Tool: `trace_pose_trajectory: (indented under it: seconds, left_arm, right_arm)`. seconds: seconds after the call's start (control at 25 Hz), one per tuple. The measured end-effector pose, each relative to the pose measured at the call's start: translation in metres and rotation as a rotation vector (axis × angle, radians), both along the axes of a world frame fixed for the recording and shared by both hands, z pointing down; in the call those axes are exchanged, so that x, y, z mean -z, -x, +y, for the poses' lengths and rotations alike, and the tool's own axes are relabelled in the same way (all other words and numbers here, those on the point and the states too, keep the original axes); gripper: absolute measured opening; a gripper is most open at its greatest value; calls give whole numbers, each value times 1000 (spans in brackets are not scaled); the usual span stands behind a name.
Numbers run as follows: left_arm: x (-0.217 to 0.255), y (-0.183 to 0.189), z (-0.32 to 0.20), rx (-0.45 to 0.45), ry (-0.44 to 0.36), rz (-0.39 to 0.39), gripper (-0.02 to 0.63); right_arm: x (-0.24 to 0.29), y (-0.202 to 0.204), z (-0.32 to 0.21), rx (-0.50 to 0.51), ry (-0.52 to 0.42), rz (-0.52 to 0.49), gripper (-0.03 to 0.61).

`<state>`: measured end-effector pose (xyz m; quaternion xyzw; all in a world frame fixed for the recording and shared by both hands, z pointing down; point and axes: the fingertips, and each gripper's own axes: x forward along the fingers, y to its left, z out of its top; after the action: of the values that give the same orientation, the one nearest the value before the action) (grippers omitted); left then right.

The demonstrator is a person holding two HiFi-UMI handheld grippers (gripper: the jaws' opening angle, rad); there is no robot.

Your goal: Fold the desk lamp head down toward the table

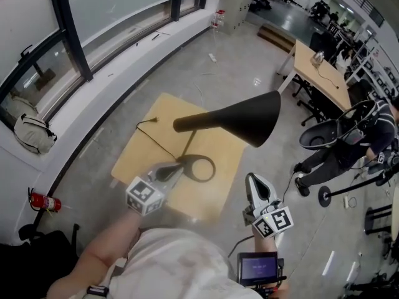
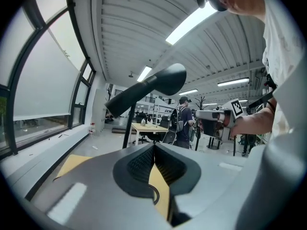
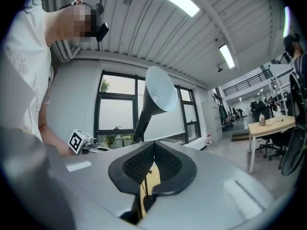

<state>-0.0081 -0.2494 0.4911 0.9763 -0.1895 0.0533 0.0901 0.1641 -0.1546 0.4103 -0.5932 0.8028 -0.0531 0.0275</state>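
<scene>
A black desk lamp stands on a small wooden table. Its cone head lies roughly level above the table, mouth toward the right; the ring base rests on the tabletop. My left gripper is shut and empty, just left of the base, below the head. My right gripper is shut and empty too, off the table's right edge under the cone's mouth. The left gripper view has the head above the jaws; the right gripper view looks up into the pale cone mouth.
The lamp's cord runs across the table to its far left corner. A windowed wall lies to the left, with a fire extinguisher on the floor. A long desk, chairs and a person are on the right.
</scene>
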Motion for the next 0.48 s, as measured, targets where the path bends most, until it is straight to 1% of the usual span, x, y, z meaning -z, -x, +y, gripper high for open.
trace_pose_trajectory:
  seconds: [0.16,0.36,0.48]
  left_arm:
    - [10,-2,-12,-42,-20,14,2]
    - [29,-4,-17,-93,-36,52,2]
    - [40,-4,-17,-116,-64,68,2]
  right_arm:
    - [29,-11,-5,-38,-40,47,14]
    - [63,-10,-9,-58,-85,101,14]
    - [86,-8,-9,-71,-118,126,14]
